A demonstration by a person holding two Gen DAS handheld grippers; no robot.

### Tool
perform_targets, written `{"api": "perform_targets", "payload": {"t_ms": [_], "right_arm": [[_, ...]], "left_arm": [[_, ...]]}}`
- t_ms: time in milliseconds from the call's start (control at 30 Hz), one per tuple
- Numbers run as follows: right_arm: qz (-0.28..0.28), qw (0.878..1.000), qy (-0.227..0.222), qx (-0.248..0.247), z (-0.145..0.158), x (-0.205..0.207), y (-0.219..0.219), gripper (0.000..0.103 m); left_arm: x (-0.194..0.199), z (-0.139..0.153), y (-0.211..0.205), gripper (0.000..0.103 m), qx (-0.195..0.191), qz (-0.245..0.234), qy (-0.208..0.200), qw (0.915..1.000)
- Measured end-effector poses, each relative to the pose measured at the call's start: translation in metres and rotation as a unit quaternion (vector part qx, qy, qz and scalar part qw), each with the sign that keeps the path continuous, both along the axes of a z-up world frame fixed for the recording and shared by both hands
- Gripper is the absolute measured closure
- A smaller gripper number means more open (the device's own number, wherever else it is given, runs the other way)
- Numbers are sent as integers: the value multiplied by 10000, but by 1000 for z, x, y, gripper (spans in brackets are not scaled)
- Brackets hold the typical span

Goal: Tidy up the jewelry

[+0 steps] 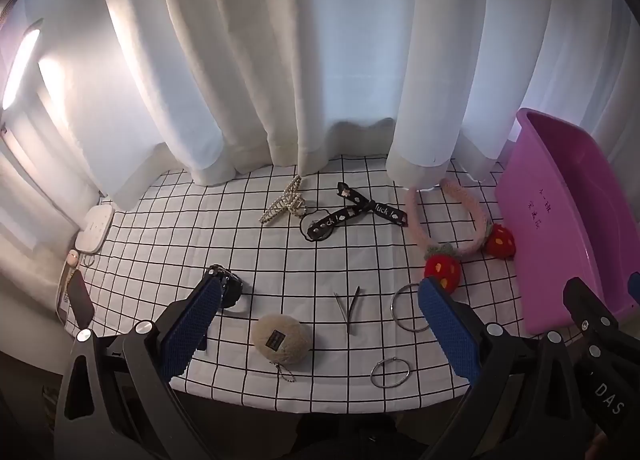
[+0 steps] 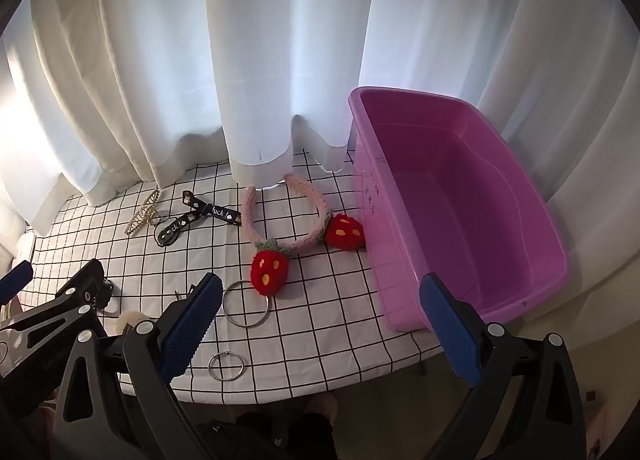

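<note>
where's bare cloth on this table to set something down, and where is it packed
Bare cloth lies left of the gold claw clip, above the black clip. The purple bin is empty. A smaller bare patch sits between the strawberry headband, the bin and the table's near edge. It is crowded around the tweezers, beige pompom and two rings.

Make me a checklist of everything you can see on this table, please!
Surface: checked tablecloth, flat.
Job's things: gold hair claw clip, black ribbon, strawberry headband, two metal rings, hairpins, fluffy pompom, black clip; purple bin empty.
Clutter: white device at the table's left edge.
Grippers: left claw and right claw open, holding nothing.
Cables: nothing seen.
Surroundings: white curtains behind.
</note>
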State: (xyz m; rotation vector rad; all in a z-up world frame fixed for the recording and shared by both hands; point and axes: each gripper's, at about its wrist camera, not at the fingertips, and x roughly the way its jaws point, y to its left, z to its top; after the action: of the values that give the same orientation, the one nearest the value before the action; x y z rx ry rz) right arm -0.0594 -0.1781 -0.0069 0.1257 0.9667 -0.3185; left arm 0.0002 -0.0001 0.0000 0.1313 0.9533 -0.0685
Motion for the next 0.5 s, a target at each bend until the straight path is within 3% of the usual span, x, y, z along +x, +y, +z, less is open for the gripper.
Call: {"api": "perform_targets", "payload": {"t_ms": [500], "right_arm": [[-6,10000,12,-3,0,0,0,9]], "left_arm": [[-2,-3,-1,6,45,-2,-97,9999]]}}
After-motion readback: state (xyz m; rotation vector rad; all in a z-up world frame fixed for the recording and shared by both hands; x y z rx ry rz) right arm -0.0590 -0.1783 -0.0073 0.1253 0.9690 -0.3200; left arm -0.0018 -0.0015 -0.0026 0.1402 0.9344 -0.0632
